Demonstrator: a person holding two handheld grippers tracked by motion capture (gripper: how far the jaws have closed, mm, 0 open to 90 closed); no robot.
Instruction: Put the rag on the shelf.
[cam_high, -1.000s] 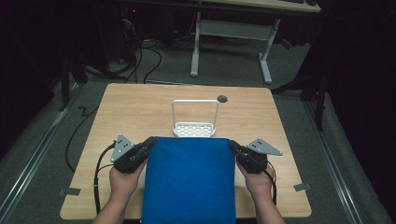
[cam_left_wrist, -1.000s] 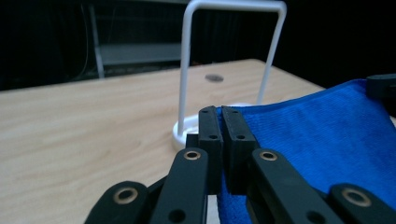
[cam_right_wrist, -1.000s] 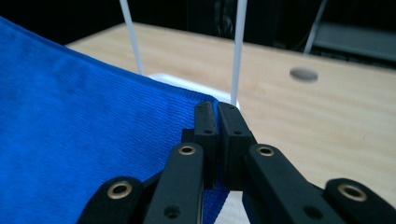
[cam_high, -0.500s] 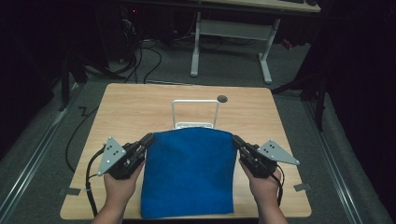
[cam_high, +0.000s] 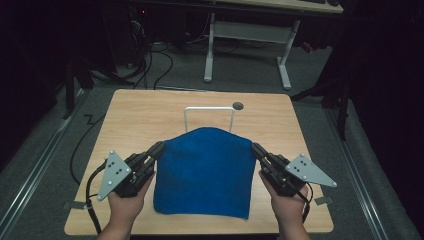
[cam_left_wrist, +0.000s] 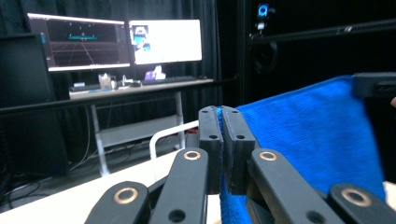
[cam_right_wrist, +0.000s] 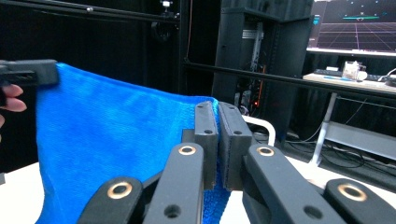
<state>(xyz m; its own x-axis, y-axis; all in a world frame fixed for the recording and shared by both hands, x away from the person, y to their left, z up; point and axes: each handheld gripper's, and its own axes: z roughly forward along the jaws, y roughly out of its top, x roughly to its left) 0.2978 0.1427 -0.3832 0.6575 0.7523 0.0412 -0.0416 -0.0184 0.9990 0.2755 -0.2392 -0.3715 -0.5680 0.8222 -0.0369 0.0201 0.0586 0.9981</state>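
We hold the blue towel (cam_high: 204, 172) stretched between our two grippers, and what matters for the next move is how it lies against the white wire rack (cam_high: 209, 117) standing near the middle of the wooden table (cam_high: 145, 112). The left gripper (cam_high: 158, 148) is clenched on the towel's upper left corner, and in the left gripper view the jaws press flat together with blue cloth pinched between them (cam_left_wrist: 223, 135); the right gripper (cam_high: 256, 148) is likewise clamped on the upper right corner, the same tight pinch showing in the right gripper view (cam_right_wrist: 216, 126). The top edge of the towel runs crosswise, parallel to the rack's top bar, and it sits just on our side of the rack, raised and bowed upward in the middle, while the lower part trails toward the table's near edge. The rack lies straight ahead of both grippers and about midway between them, so neither hand is clearly nearer. We judge that draping the towel over the rack would call for both hands to go forward together.
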